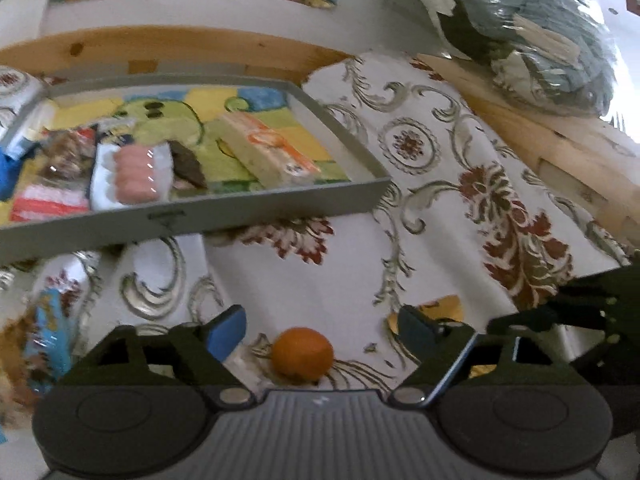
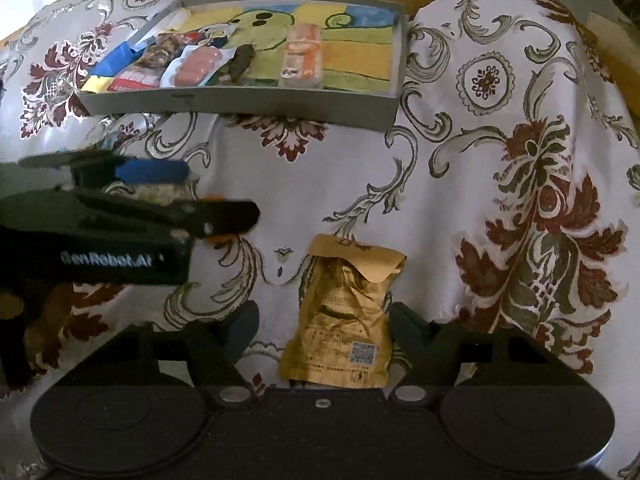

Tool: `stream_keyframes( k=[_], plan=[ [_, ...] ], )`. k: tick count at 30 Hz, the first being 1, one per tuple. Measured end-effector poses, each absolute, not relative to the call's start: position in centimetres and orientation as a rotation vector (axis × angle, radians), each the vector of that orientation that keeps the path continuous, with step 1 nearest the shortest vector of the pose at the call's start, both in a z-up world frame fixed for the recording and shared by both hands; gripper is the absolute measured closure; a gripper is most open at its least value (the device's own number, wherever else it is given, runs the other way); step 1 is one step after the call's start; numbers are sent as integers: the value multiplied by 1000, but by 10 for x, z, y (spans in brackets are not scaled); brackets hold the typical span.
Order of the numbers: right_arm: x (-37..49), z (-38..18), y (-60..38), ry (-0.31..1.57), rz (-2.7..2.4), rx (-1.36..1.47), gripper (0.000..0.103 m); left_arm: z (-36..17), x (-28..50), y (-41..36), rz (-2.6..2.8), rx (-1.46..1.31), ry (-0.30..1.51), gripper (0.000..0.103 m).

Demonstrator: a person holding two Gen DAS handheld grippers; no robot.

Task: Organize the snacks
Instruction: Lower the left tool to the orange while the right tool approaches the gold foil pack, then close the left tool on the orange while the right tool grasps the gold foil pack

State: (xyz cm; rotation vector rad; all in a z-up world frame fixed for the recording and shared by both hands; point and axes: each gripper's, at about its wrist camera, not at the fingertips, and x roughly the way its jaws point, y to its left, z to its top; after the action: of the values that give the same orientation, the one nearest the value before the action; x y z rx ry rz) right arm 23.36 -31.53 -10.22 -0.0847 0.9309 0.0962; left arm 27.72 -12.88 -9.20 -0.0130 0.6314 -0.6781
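Where the left view alone shows an orange (image 1: 303, 354), the right shows a gold packet (image 2: 346, 320); left tool (image 1: 322, 330) spread, empty; right tool (image 2: 324, 328) spread astride the packet.

A: Where are the cameras looking from?
B: Both are sitting low over the patterned tablecloth (image 1: 440, 184), facing the far grey tray (image 2: 248, 104); the right one is also catching the left gripper (image 2: 208, 196) nearby.

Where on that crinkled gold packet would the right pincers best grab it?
Probably across its wider lower half, straight down from above. The gold packet lies flat on the tablecloth, lengthwise between the open fingers of the right gripper, so they can close on its long side edges; the folded top flap looks floppy.
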Motion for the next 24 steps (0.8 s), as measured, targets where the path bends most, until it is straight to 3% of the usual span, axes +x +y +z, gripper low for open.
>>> stream_keyframes(
  k=[8, 18, 24],
  plan=[
    [238, -106, -315, 945, 67, -110, 37, -101, 282, -137, -655, 27, 697, 39],
    [241, -109, -315, 949, 40, -135, 38, -108, 286, -139, -606, 38, 752, 62],
    [247, -115, -312, 963, 33, -154, 37, -109, 282, -140, -607, 29, 760, 62]
  ],
)
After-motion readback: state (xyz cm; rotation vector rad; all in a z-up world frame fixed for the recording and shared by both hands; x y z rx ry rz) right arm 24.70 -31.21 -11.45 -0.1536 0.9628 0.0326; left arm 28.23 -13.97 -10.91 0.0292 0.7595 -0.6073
